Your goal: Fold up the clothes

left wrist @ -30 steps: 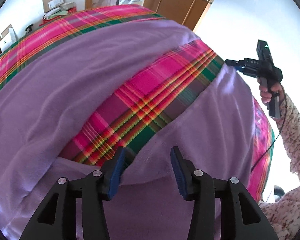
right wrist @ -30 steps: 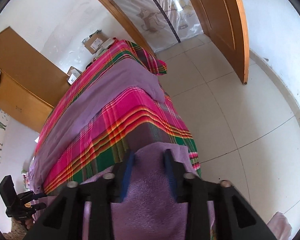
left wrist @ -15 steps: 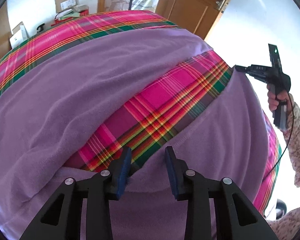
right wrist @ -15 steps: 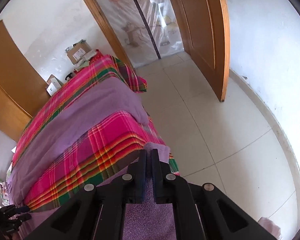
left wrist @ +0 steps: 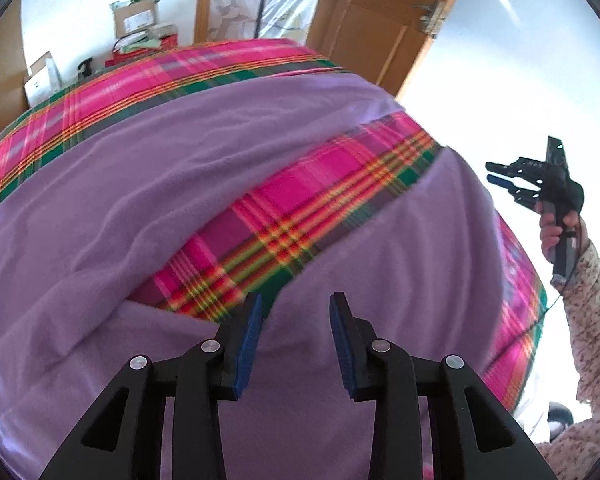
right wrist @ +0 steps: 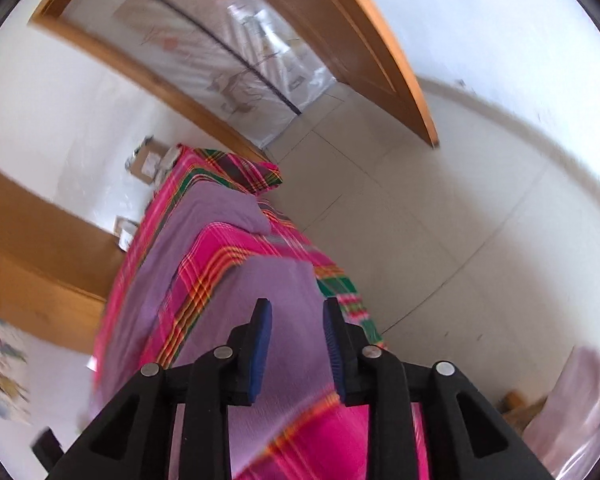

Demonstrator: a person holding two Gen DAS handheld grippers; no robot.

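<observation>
Both grippers, left and right, hang with jaws parted and empty, the right's having just opened. For the next fold, pinch the purple cloth by its edge on the bed, both ends level.

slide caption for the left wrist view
Left gripper open above the purple garment spread on a plaid bedcover; right gripper held open off the bed's edge.

Pretty ordinary bedroom: white walls, pale tiled floor, and an open wooden door beside a doorway hung with a clear plastic curtain. The bed has a pink plaid sheet. Cardboard boxes are stacked behind it, next to a wooden cabinet. Loads of daylight.
</observation>
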